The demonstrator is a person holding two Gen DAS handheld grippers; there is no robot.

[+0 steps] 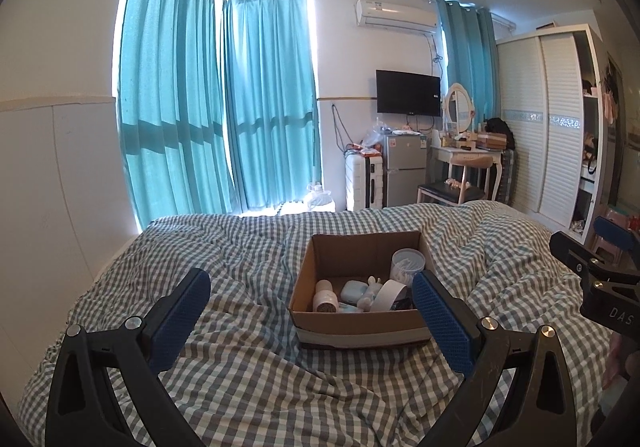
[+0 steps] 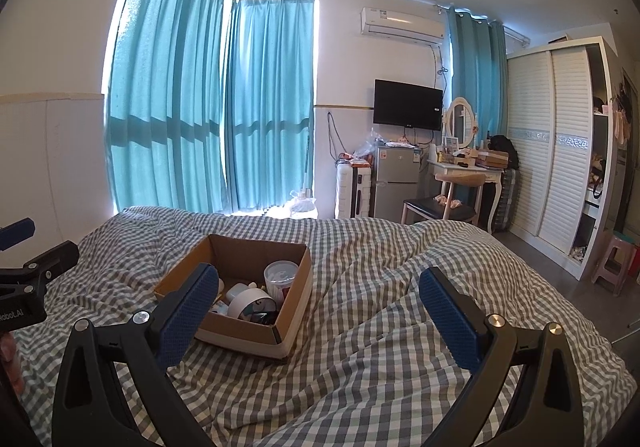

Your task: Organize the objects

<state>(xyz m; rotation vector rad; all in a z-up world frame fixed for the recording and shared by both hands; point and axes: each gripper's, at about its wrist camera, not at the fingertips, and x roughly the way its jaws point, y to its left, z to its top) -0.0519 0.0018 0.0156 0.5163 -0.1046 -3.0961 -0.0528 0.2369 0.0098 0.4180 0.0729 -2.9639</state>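
Several small household things lie together inside the open brown cardboard box (image 1: 360, 323), which sits on the rumpled grey-and-white checked bed cover (image 1: 248, 387), a little ahead of both tools. I see among them a round clear plastic jar of cotton swabs (image 1: 407, 264) standing in the far right corner, a small white cylinder-shaped device with a perforated face (image 1: 325, 301), a pale blue rounded case (image 1: 352, 292) and a white roll of wide tape (image 1: 390, 295). I judge all of these as light; the jar and the case are smooth hard plastic and may slip, so I would take the jar across its side wall, below the lid. The box itself is stiff but light, and the soft cover under it gives no firm support, so it may tip if I push one wall. My left gripper (image 1: 310, 307) hovers low over the cover with its blue pads spread wide and nothing between them, the right pad overlapping the box's near right corner in view. My right gripper (image 2: 318, 299) hangs to the right of the box, equally wide apart and empty.
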